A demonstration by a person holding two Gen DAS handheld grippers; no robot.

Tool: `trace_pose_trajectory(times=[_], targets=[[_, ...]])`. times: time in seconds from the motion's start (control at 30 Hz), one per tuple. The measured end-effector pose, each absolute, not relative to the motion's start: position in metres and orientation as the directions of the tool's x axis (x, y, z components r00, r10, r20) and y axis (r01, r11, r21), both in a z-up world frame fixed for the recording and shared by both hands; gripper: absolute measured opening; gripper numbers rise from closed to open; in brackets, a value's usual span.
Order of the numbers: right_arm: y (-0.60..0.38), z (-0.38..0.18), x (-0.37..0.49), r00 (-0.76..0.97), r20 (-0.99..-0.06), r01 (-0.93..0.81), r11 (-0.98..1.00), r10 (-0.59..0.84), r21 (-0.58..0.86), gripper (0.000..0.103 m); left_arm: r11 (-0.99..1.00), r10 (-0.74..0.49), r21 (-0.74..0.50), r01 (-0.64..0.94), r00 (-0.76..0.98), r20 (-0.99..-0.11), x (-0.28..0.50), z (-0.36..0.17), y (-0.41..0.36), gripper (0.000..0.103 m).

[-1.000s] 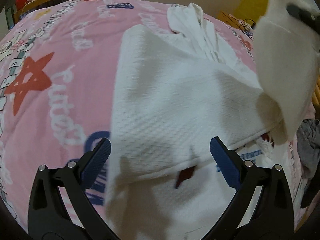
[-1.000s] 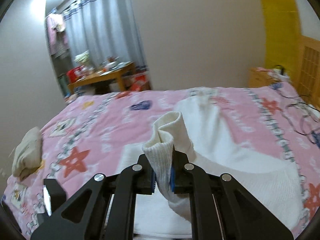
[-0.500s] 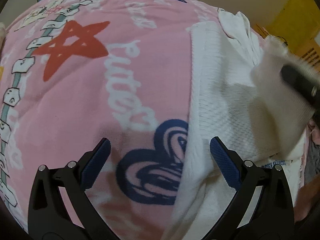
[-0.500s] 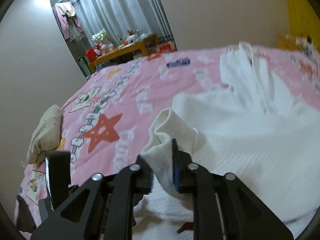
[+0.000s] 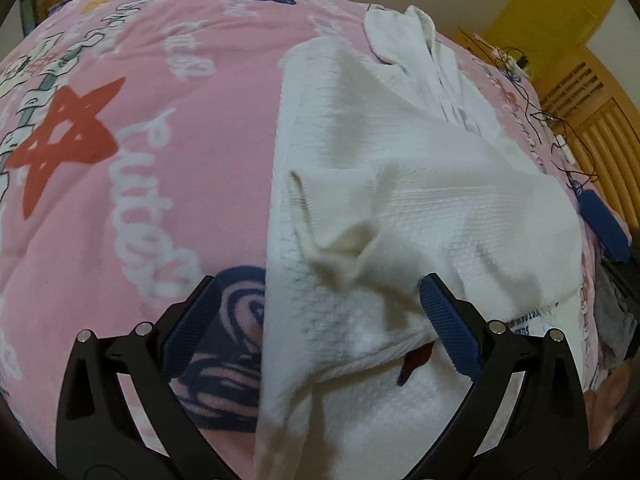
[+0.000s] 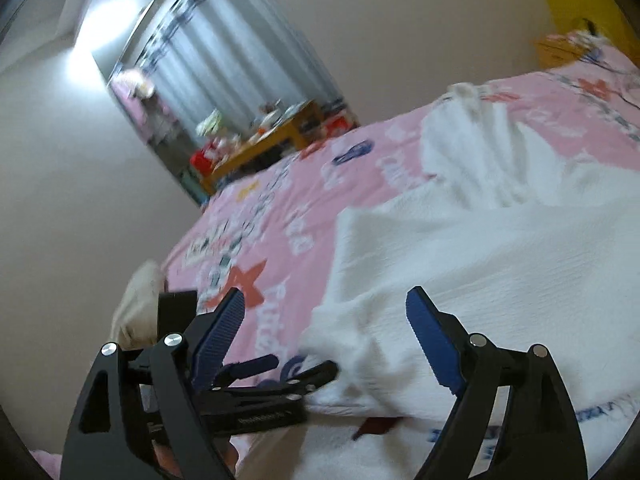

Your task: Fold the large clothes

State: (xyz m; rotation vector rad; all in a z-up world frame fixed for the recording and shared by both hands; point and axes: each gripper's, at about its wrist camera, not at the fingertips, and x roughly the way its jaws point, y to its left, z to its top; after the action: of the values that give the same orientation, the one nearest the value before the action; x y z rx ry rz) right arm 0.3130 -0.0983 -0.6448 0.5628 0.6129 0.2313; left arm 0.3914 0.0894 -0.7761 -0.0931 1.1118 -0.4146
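White garment [image 5: 400, 184] lying folded on pink bedspread [image 5: 160, 120]. Left gripper [image 5: 320, 312] spread wide over its near edge; right gripper [image 6: 326, 328] just opened, cloth loose between its jaws.

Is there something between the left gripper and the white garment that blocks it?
Nothing visible. The left gripper hangs open directly over the white garment, whose folded edge lies between its fingers on the pink bedspread.

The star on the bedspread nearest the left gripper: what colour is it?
Red, on the pink bedspread; the star shows best in the left wrist view.
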Motion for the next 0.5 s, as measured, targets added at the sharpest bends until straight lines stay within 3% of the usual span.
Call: trace_pose_trajectory(times=[0.3, 0.5], targets=[[-0.208, -0.670, 0.254, 0.831, -0.528, 0.209, 0.782, 0.175, 0.587, 0.081, 0.876, -0.479, -0.436, 0.207, 0.254, -0.840, 0.416, -0.795, 0.085, 0.096], [-0.241, -0.693, 0.219, 0.835, -0.537, 0.308, 0.710, 0.117, 0.633, 0.080, 0.919, -0.381, -0.332, 0.215, 0.256, -0.889, 0.414, -0.790, 0.069, 0.061]])
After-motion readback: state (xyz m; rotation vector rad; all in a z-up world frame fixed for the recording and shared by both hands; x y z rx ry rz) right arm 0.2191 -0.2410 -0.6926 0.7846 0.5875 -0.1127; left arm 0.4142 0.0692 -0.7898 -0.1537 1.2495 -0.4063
